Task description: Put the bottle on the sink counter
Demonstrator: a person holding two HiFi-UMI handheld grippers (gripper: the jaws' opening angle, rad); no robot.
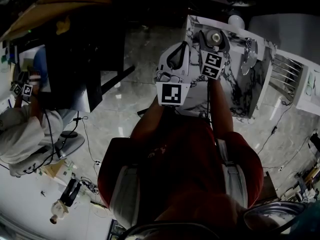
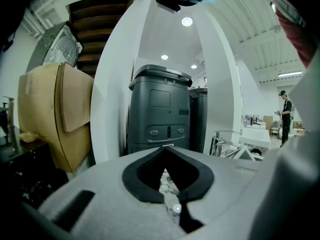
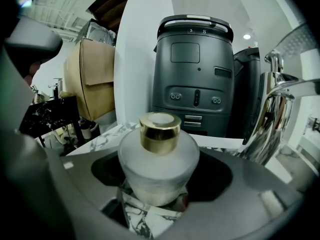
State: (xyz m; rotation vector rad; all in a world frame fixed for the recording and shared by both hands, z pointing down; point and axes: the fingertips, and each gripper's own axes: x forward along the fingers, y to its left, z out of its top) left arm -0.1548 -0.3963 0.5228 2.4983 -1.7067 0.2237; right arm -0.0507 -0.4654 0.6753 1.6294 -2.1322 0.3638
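A frosted round bottle (image 3: 159, 166) with a gold cap (image 3: 160, 132) sits in the black-lined hollow between the jaws of my right gripper (image 1: 215, 38), which is shut on it. White marble shows just under its base; I cannot tell whether it rests on the surface. In the head view the bottle (image 1: 216, 37) is over the near left part of the marble sink counter (image 1: 245, 96). My left gripper (image 1: 173, 60) is beside it to the left, at the counter's edge. Its jaws (image 2: 165, 148) meet at the tips, shut, with nothing between them.
A chrome faucet (image 3: 272, 119) stands close on the right of the bottle and shows in the head view (image 1: 248, 54). Tall grey bins (image 3: 195, 74) and a white column stand behind the counter. Cardboard (image 2: 60, 114) leans at the left. A seated person (image 1: 20, 129) is far left.
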